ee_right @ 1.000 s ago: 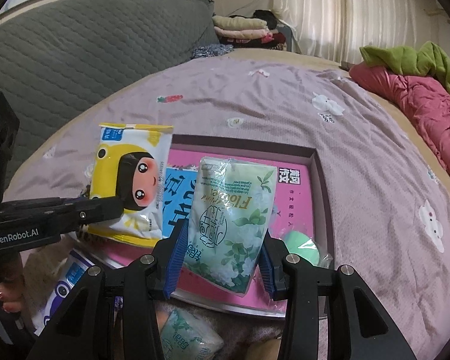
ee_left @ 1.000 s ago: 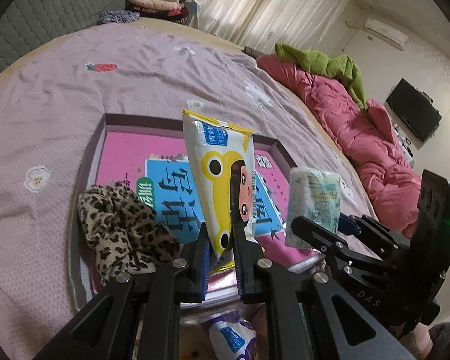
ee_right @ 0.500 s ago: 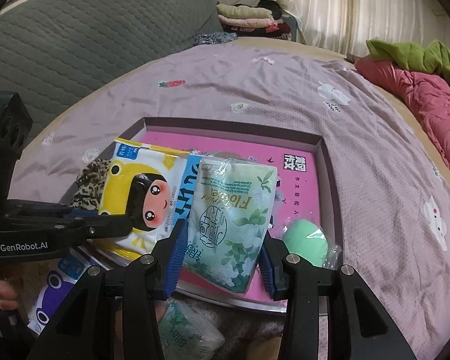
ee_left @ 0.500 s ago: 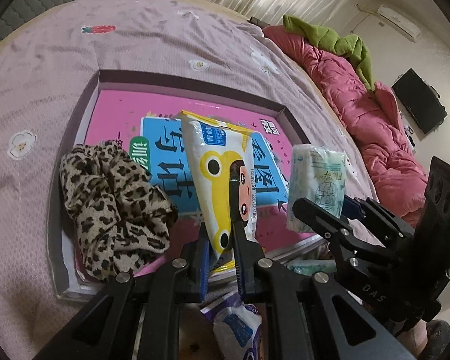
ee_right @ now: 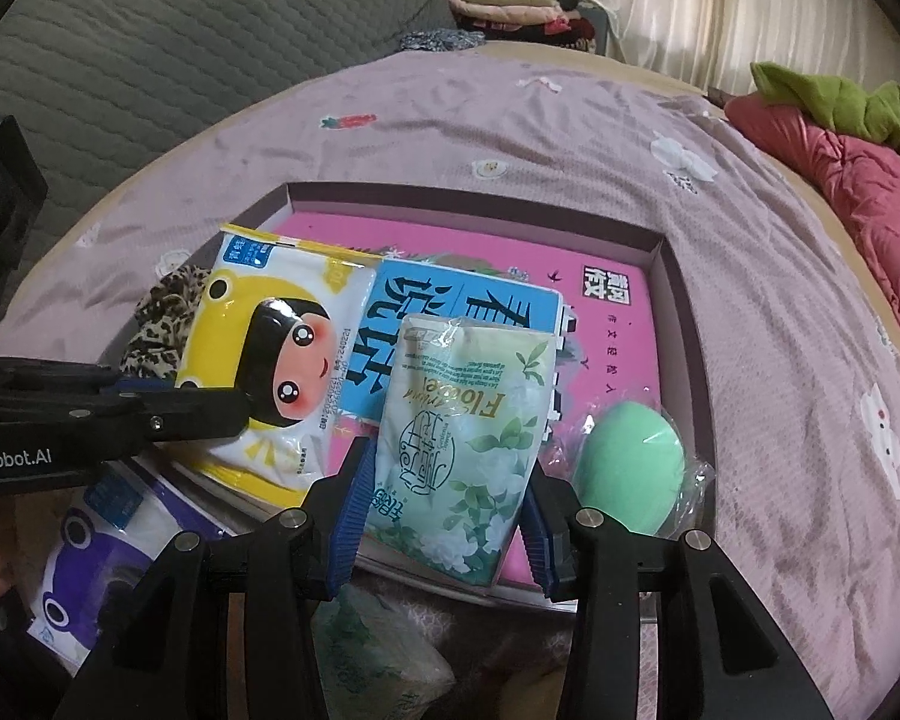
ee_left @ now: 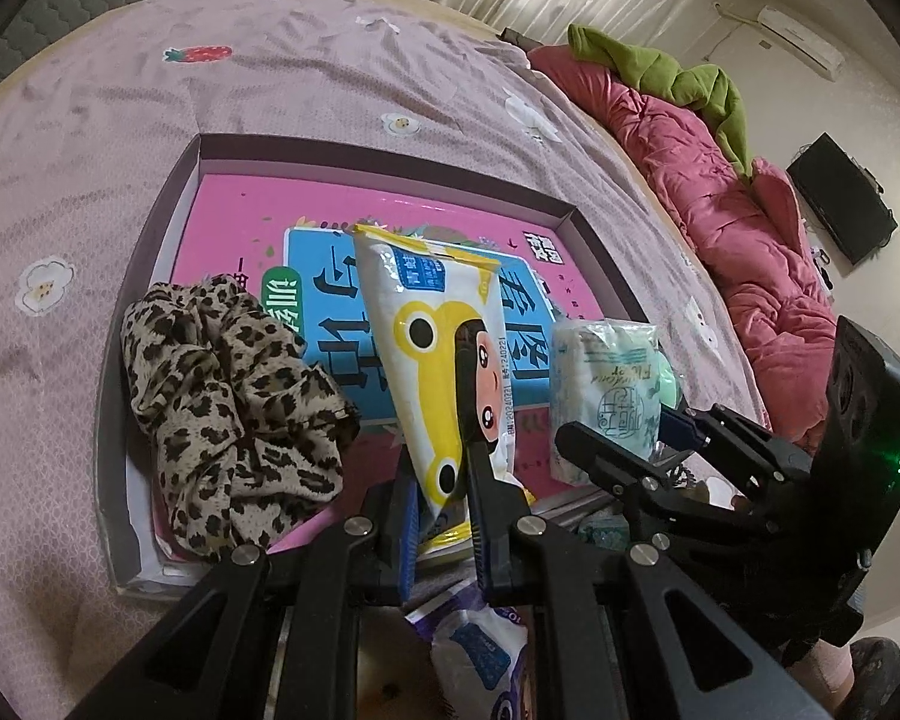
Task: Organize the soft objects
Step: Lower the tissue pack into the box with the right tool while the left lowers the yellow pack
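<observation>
Right wrist view: two tissue packs lowered over the shallow purple box (ee_right: 678, 324).
My right claw (ee_right: 444, 534), jaws just easing apart, still brackets the pale green floral tissue pack (ee_right: 468, 438); my left claw (ee_left: 441, 531) pinches the yellow cartoon tissue pack (ee_left: 444, 354) — release is near.

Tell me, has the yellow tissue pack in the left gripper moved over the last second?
Yes. The yellow tissue pack has come down toward the pink box; its top edge previously stood above the box's far rim and now sits inside it, in the left wrist view.
</observation>
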`<state>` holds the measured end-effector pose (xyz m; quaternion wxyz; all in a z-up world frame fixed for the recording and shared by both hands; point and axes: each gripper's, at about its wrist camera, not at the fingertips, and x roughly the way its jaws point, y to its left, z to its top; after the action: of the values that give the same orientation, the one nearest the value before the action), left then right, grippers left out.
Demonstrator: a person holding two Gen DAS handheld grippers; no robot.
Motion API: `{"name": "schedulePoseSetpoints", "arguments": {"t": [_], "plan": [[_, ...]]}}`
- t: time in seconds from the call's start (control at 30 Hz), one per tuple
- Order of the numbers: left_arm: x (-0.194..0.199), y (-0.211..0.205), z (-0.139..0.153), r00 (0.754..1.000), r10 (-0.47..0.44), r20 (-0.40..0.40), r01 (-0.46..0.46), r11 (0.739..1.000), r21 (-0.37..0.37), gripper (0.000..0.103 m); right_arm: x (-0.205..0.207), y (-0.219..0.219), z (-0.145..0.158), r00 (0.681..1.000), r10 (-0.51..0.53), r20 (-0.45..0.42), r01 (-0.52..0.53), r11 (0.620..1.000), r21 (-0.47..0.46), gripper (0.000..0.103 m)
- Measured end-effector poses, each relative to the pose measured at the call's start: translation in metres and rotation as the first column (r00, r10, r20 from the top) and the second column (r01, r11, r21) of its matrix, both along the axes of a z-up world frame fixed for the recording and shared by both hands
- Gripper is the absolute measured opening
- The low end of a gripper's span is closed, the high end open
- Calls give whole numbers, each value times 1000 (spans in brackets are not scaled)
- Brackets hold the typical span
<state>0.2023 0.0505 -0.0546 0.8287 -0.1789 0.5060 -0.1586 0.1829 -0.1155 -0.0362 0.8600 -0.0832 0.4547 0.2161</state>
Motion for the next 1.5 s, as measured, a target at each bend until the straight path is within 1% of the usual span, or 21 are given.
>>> {"name": "schedulePoseSetpoints", "arguments": {"t": [0.1, 0.3, 0.47, 0.6, 0.83, 0.93, 1.03, 1.13, 1.2, 1.27, 1.3, 1.33, 1.5], "plan": [[1, 2, -3, 1000, 9, -8, -10, 1000, -9, 15, 1, 1, -2, 1000, 2, -11, -2, 1000, -1, 48], [1, 2, -3, 1000, 11, -8, -11, 1000, -2, 16, -1, 0, -4, 1000, 2, -22, -2, 1000, 1, 48], [0, 1, -3, 1000, 13, -3, -13, 1000, 9, 17, 0, 1, -3, 1000, -5, -21, 5, 1000, -14, 55], [0, -1, -3, 1000, 15, -3, -15, 1000, 12, 17, -1, 0, -3, 1000, -5, -17, 5, 1000, -20, 57], [1, 1, -3, 1000, 16, -6, -16, 1000, 11, 17, -5, 1, 5, 1000, 17, 15, -16, 1000, -23, 58], [1, 2, -2, 1000, 19, -10, -19, 1000, 12, 18, -8, 4, 9, 999, 23, 49, -22, 999, -35, 66], [0, 3, -2, 1000, 19, -10, -19, 1000, 13, 20, -9, 3, 12, 998, 23, 65, -21, 999, -29, 66], [1, 4, -2, 1000, 22, -11, -22, 1000, 18, 23, -9, 3, 13, 997, 24, 70, -22, 999, -33, 66], [0, 4, -1, 1000, 21, -8, -21, 1000, 16, 29, -9, 3, 13, 997, 23, 72, -20, 999, -36, 66], [-1, 3, 1, 1000, 13, 2, -13, 1000, 17, 42, -9, 3, 12, 997, 23, 76, -20, 999, -40, 66], [-1, 1, 2, 1000, 9, 8, -9, 1000, 20, 45, -9, 2, 13, 997, 22, 79, -19, 999, -42, 66], [-2, 0, 4, 1000, 3, 16, -3, 1000, 25, 46, -10, 2, 13, 997, 21, 81, -18, 999, -44, 66], [-6, -3, 11, 999, -11, 50, 10, 1000, 28, 47, -9, -1, 12, 996, 12, 87, -8, 999, -47, 67]]}}
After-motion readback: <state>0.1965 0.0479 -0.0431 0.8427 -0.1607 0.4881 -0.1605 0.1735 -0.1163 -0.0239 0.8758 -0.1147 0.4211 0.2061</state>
